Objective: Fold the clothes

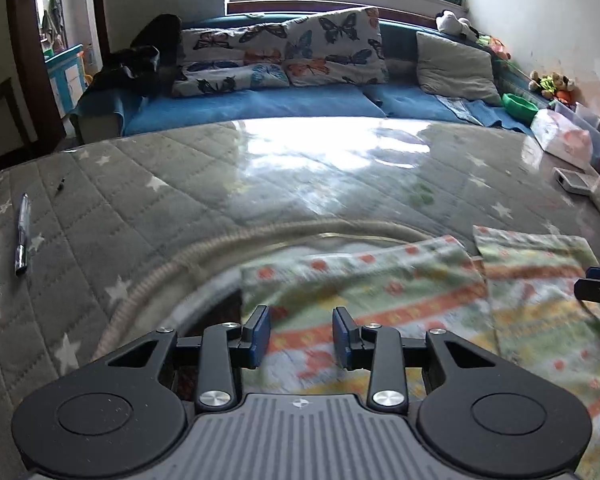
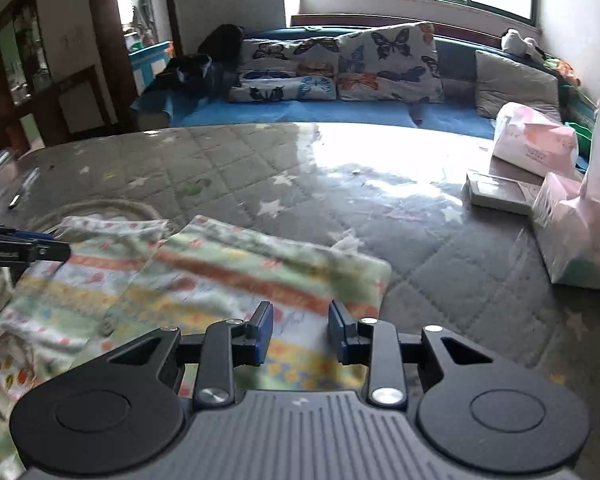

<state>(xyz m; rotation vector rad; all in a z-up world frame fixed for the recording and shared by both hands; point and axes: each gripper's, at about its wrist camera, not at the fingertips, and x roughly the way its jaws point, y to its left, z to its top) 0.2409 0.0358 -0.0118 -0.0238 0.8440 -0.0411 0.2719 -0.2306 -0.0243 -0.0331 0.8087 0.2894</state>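
A patterned garment point(image 1: 400, 292) with green, orange and yellow stripes lies flat on the glass-covered table; it also shows in the right wrist view point(image 2: 220, 280). Both its sleeves or side flaps are folded inward and meet near the middle. My left gripper point(image 1: 302, 334) is open and empty just above the garment's left part. My right gripper point(image 2: 300, 330) is open and empty above the garment's right part, near its right edge. The right gripper's tip shows at the right edge of the left wrist view point(image 1: 598, 286); the left gripper's tip shows at the left edge of the right wrist view point(image 2: 24, 250).
The table point(image 1: 180, 184) carries a quilted grey star cloth under glass. A pen point(image 1: 22, 236) lies at its left. A flat box point(image 2: 500, 194) and pink bags point(image 2: 572, 232) stand at its right. A blue sofa with butterfly pillows point(image 2: 340, 68) is behind.
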